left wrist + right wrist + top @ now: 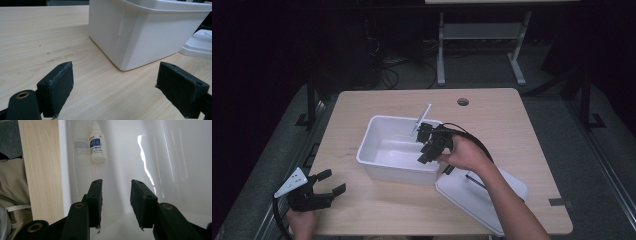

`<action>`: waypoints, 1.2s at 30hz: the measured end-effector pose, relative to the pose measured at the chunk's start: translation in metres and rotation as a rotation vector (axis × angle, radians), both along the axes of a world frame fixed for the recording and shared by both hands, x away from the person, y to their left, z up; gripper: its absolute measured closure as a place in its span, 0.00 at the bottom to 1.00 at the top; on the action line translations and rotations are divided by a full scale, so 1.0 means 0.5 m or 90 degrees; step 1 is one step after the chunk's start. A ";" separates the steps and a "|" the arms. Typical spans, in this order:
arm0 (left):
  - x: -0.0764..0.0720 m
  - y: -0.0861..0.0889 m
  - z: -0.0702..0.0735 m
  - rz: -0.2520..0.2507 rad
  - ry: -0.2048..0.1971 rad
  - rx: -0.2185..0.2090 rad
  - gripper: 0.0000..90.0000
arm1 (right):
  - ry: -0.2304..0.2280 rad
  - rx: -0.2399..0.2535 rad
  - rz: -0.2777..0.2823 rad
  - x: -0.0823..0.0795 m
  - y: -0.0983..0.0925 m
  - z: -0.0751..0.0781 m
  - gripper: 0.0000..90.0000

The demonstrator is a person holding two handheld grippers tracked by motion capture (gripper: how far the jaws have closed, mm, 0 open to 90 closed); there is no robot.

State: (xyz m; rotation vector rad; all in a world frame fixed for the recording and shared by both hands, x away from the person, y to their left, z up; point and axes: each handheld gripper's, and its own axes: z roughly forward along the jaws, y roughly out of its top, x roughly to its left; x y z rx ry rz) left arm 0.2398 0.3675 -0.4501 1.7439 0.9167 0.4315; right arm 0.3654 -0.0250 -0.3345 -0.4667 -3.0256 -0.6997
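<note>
A white plastic bin [368,137] stands open on the wooden table. A small white dropper bottle [97,143] with a blue label lies inside the bin [175,157] against one wall. My right gripper [424,145] hangs over the bin's right side, and its jaws point down into it. That right gripper [116,205] is open, with nothing between its pads, a short way back from the bottle. My left gripper [334,181] rests near the table's front left corner. It is wide open [116,68] and faces the bin's outer corner [140,37].
The bin's white lid [482,195] lies flat at the front right, under my right forearm. A thin white stick [422,117] leans over the bin's back rim. A cable hole [463,101] sits near the table's far edge. Bare wood [37,37] stretches left of the bin.
</note>
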 end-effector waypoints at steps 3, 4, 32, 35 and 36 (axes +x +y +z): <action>0.000 0.001 0.000 0.000 0.000 0.003 0.14 | -0.006 0.013 -0.007 -0.005 -0.018 0.014 0.68; 0.000 0.000 0.000 0.000 0.000 0.001 0.15 | -0.009 0.019 -0.008 -0.007 -0.024 0.019 0.68; 0.001 -0.004 0.000 0.000 0.002 0.010 0.15 | -0.047 0.050 -0.092 -0.066 -0.200 0.062 0.62; 0.001 -0.005 -0.001 0.000 0.003 0.011 0.15 | -0.045 0.046 -0.102 -0.072 -0.217 0.051 0.61; 0.001 -0.005 0.000 0.000 0.002 0.012 0.15 | -0.045 0.047 -0.104 -0.074 -0.223 0.047 0.61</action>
